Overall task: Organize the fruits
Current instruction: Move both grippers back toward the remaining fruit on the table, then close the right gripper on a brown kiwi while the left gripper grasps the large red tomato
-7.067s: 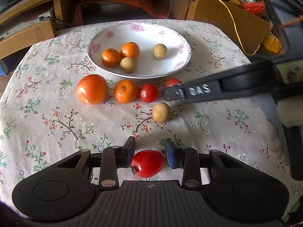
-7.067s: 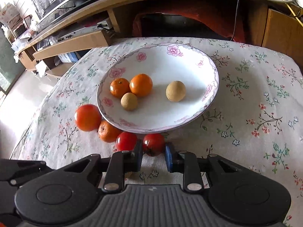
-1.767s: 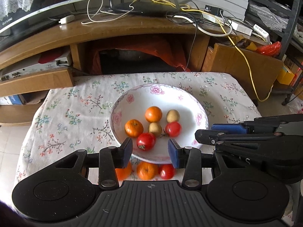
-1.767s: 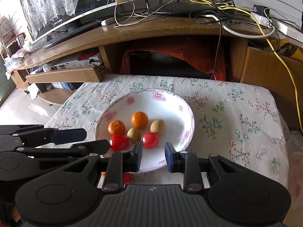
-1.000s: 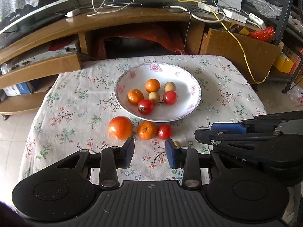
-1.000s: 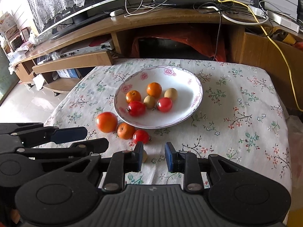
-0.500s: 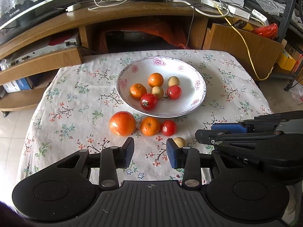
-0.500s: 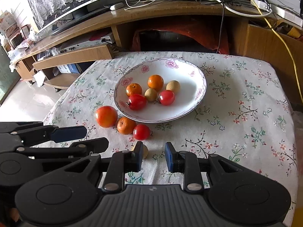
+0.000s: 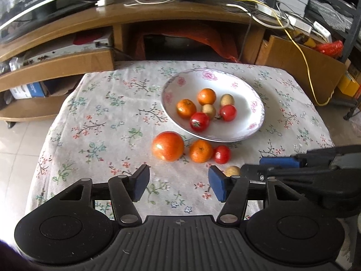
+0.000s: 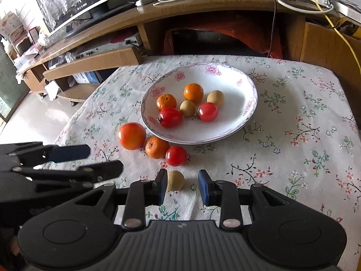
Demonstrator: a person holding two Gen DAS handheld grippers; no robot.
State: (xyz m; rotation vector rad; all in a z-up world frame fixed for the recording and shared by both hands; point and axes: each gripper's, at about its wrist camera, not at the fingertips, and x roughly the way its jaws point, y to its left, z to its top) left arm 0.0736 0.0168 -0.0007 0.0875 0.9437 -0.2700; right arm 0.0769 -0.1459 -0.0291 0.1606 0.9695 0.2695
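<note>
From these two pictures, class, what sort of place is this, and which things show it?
Most likely a home living room: a television on a long wooden stand strewn with cables, and a low table under a floral cloth bearing a plate of fruit.

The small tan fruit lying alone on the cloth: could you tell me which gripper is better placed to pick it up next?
The right gripper, probably. The tan fruit lies just ahead of its opening jaws, near the left finger. The left gripper, also opening, has the fruit beyond its right finger.
</note>
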